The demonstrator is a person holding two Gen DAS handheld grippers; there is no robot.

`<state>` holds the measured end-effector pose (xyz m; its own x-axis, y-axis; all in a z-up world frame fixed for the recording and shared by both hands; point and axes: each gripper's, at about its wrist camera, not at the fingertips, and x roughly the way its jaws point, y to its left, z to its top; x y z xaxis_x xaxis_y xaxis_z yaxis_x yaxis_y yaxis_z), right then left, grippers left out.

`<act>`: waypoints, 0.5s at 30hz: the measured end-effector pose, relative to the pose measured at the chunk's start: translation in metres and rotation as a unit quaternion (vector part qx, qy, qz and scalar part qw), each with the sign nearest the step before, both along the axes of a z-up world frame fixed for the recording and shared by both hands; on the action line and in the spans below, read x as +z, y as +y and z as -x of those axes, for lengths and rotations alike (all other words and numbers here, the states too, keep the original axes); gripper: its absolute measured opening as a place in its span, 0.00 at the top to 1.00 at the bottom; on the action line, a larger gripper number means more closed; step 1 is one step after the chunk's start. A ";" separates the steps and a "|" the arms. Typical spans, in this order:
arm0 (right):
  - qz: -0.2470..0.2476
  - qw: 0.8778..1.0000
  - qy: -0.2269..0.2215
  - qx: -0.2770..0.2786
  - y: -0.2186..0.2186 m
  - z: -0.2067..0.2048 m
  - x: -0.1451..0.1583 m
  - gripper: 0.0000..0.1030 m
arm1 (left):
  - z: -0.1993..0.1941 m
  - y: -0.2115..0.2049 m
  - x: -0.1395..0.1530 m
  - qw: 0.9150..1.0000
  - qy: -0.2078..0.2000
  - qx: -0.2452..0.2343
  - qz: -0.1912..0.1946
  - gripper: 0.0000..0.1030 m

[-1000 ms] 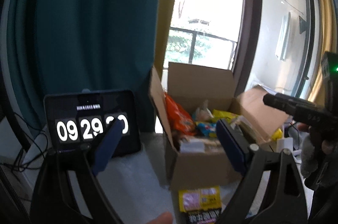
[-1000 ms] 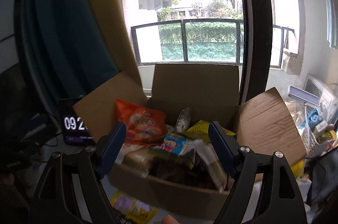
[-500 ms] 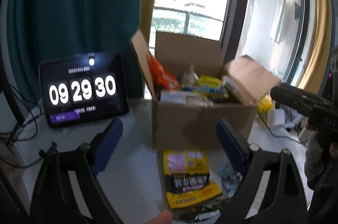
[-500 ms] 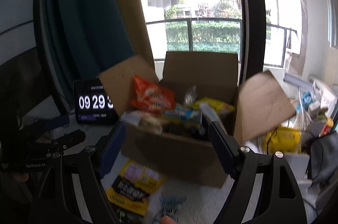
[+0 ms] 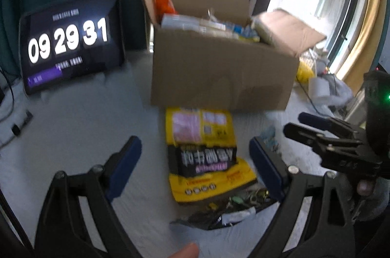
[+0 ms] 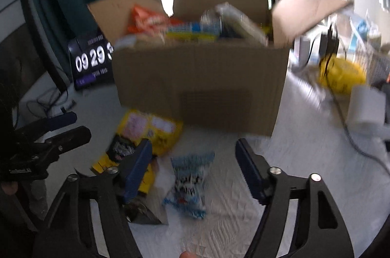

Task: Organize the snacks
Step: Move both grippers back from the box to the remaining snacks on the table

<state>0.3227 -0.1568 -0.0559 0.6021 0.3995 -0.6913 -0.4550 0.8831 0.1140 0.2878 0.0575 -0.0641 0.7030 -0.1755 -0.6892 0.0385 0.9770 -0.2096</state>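
An open cardboard box (image 5: 219, 77) full of snack packets stands on the white cloth, also seen as the box (image 6: 199, 85) in the right wrist view. In front of it lies a yellow-and-black snack bag (image 5: 202, 153), under my wide-open, empty left gripper (image 5: 195, 170). A dark packet (image 5: 219, 214) lies nearer still. My right gripper (image 6: 193, 170) hovers over a blue-and-white packet (image 6: 190, 182). Its jaws are closing and its pads are clear of the packet. The yellow bag (image 6: 148, 133) lies partly behind the right gripper's left finger.
A tablet clock (image 5: 68, 43) leans at the back left, with cables beside it. Right of the box are a yellow bag (image 6: 341, 75), a white roll (image 6: 365, 107), a cable and a basket. Each gripper shows in the other's view: right gripper (image 5: 296, 124), left gripper (image 6: 79, 125).
Both grippers have dropped and tipped downward, from looking into the box to looking at the packets on the cloth. The right jaws have narrowed a little.
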 end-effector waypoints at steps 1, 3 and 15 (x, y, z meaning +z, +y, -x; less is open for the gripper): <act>0.003 1.000 0.006 -0.001 0.000 -0.001 -0.005 0.33 | 0.001 -0.002 -0.005 1.000 0.006 -0.004 0.002 0.12; 0.004 1.000 0.021 -0.005 -0.001 -0.003 -0.016 0.34 | 0.002 -0.006 -0.012 1.000 0.014 -0.010 -0.001 0.12; 0.033 0.998 0.046 0.009 0.015 -0.009 -0.058 0.48 | -0.046 -0.017 -0.042 0.995 0.090 -0.040 0.022 0.12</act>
